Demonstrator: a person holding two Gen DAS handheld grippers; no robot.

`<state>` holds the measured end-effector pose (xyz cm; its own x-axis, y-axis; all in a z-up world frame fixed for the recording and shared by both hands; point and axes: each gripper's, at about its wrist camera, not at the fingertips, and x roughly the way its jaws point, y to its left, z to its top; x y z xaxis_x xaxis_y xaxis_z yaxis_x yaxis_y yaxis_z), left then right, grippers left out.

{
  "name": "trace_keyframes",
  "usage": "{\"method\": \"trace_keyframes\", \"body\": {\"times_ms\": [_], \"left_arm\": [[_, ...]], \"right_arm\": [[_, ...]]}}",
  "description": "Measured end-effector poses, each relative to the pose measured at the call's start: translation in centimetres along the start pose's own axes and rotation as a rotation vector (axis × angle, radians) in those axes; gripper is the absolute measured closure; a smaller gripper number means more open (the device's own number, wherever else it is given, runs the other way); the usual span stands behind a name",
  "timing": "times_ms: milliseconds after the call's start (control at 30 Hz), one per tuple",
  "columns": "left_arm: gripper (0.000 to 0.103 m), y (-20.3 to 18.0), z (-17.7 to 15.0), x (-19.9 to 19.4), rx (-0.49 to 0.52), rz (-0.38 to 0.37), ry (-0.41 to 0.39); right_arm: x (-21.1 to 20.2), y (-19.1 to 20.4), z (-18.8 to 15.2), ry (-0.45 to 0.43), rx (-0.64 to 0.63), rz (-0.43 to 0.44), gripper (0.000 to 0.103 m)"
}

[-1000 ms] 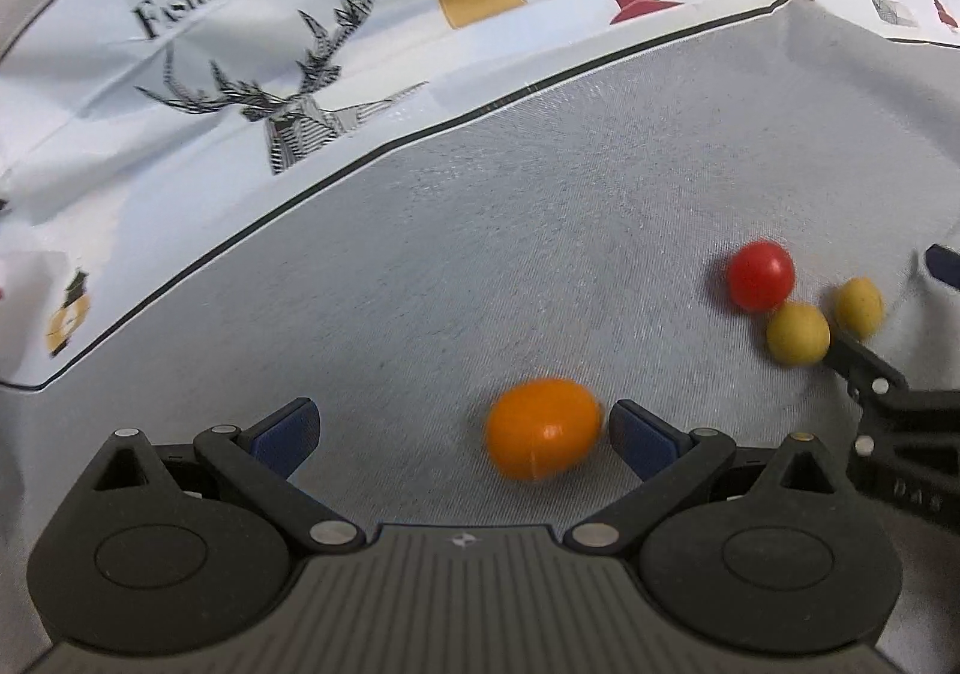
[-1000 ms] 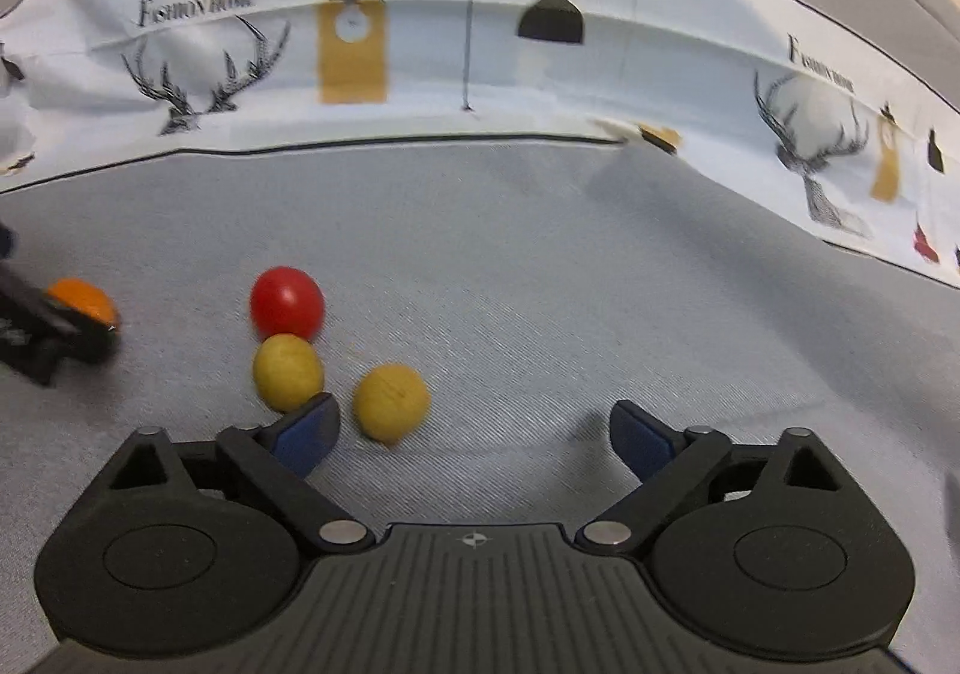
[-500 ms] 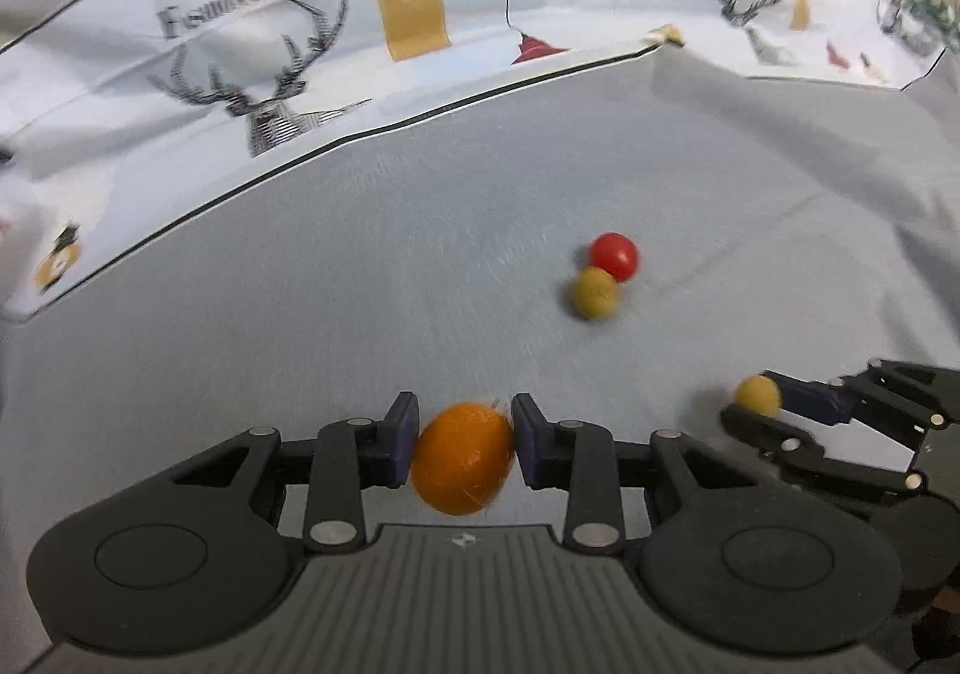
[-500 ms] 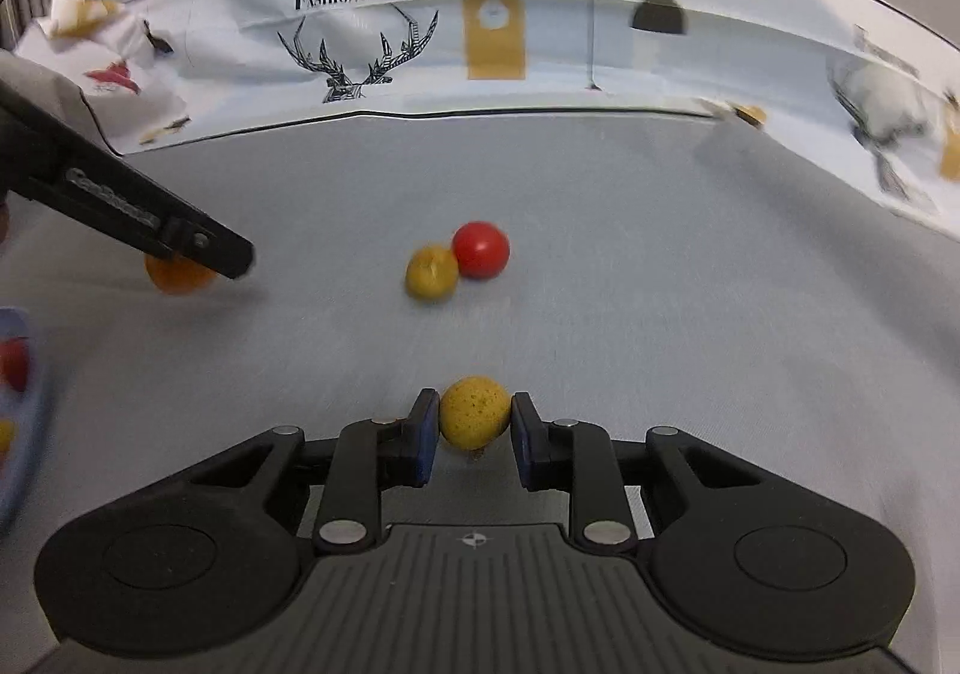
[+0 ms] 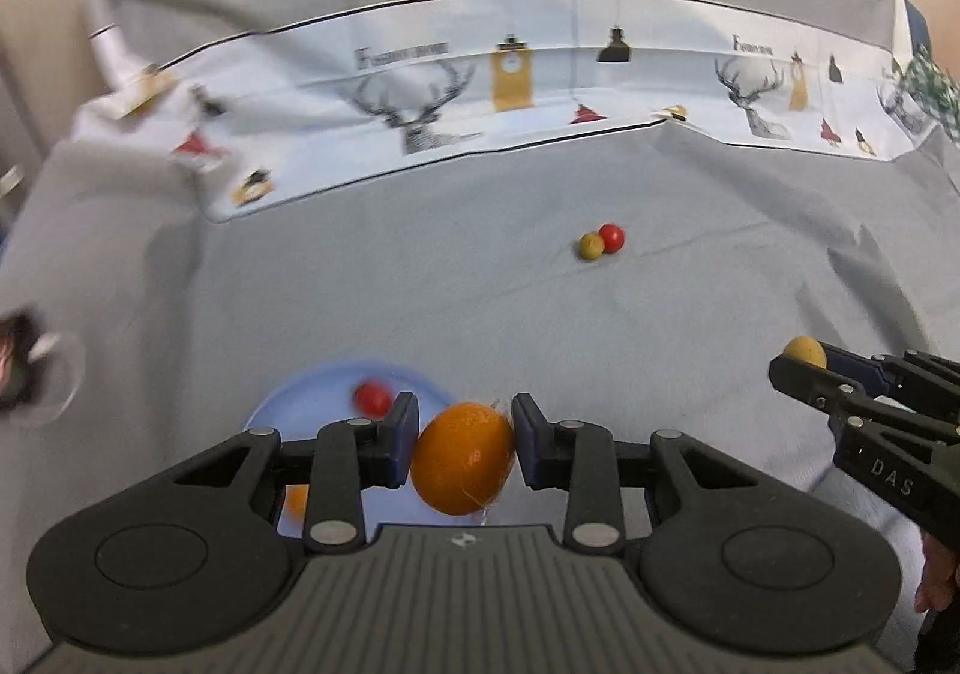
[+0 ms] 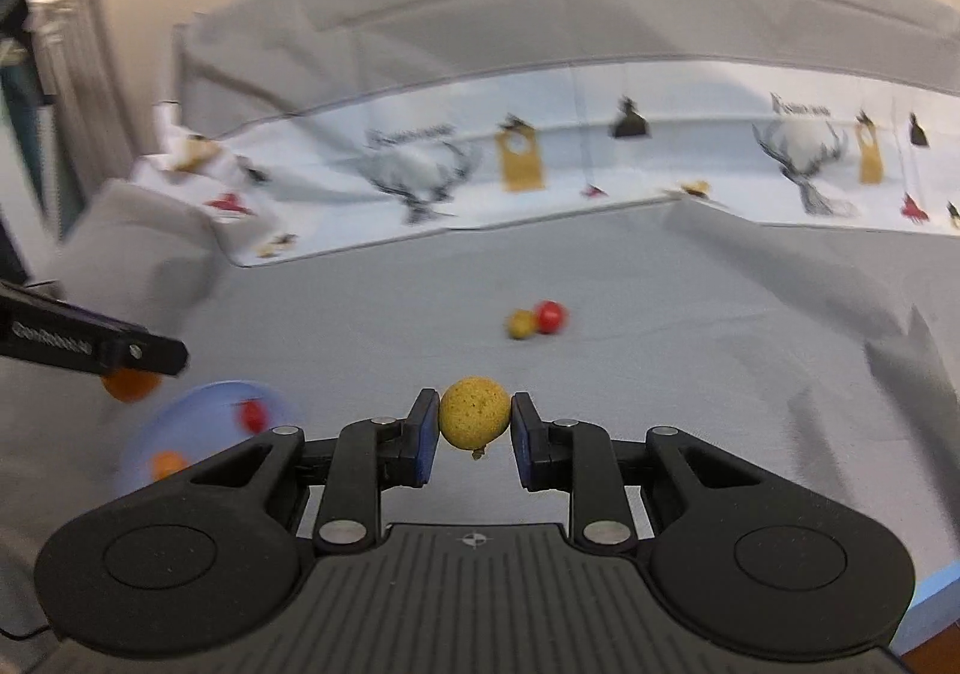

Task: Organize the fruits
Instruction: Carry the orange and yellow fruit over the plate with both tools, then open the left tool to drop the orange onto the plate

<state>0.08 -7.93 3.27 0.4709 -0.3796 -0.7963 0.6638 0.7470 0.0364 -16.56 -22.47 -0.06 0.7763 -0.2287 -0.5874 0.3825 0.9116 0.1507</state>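
Left wrist view: grey cloth (image 5: 540, 326) spreads under everything; a blue plate (image 5: 312, 404) sits on it holding a red fruit (image 5: 373, 398) and a small orange fruit (image 5: 297, 500); the left gripper (image 5: 463, 443) pinches an orange (image 5: 463, 458) above the plate's edge; the right gripper (image 6: 474, 425) clamps a yellow fruit (image 6: 474, 413) aloft; a red tomato (image 5: 612, 237) and an olive-yellow fruit (image 5: 591, 246) lie touching, farther back on the cloth.
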Motion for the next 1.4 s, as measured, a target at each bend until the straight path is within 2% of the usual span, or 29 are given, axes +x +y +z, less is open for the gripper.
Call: {"method": "trace_keyframes", "body": {"times_ms": [267,400,567,833,900,1033,1067,1133,1167,1200,1267,1400], "left_arm": [[0.065,3.3,-7.4,-7.0,-0.068,0.056,-0.014],[0.065,4.4,-9.6,-9.0,-0.086,0.062,-0.035],[0.065,4.8,-11.1,-10.7,-0.088,0.061,-0.062],[0.066,5.1,-11.6,-11.9,-0.111,0.052,-0.090],[0.074,5.1,-11.6,-12.0,-0.111,0.049,-0.094],[0.074,5.1,-11.6,-12.2,-0.112,0.048,-0.106],[0.078,5.1,-11.6,-12.2,-0.113,0.050,-0.109],[0.097,5.3,-11.5,-11.8,-0.112,0.053,-0.122],[0.102,5.4,-11.2,-11.2,-0.104,0.074,-0.124],[0.102,5.8,-10.7,-10.5,-0.109,0.083,-0.113],[0.102,7.3,-9.3,-8.8,-0.158,0.044,-0.089],[0.102,9.5,-7.1,-7.7,-0.184,0.081,-0.100]], "right_arm": [[-5.6,6.4,-2.4,0.029,-0.070,0.117,0.076],[-7.4,8.9,-3.7,0.044,-0.118,0.139,0.076],[-8.9,10.8,-4.0,0.023,-0.175,0.135,0.076],[-9.7,11.6,-3.9,0.007,-0.210,0.127,0.076],[-9.7,11.6,-3.9,0.006,-0.213,0.125,0.076],[-9.7,11.6,-3.9,0.008,-0.214,0.120,0.076],[-9.7,11.6,-3.9,0.009,-0.215,0.120,0.076],[-9.5,11.8,-3.9,0.011,-0.215,0.116,0.076],[-9.1,11.9,-3.9,0.015,-0.215,0.110,0.076],[-8.5,12.0,-3.7,0.021,-0.208,0.114,0.076],[-6.7,11.9,-3.0,0.046,-0.159,0.130,0.076],[-4.1,10.9,-1.7,0.056,-0.100,0.118,0.076]]}}
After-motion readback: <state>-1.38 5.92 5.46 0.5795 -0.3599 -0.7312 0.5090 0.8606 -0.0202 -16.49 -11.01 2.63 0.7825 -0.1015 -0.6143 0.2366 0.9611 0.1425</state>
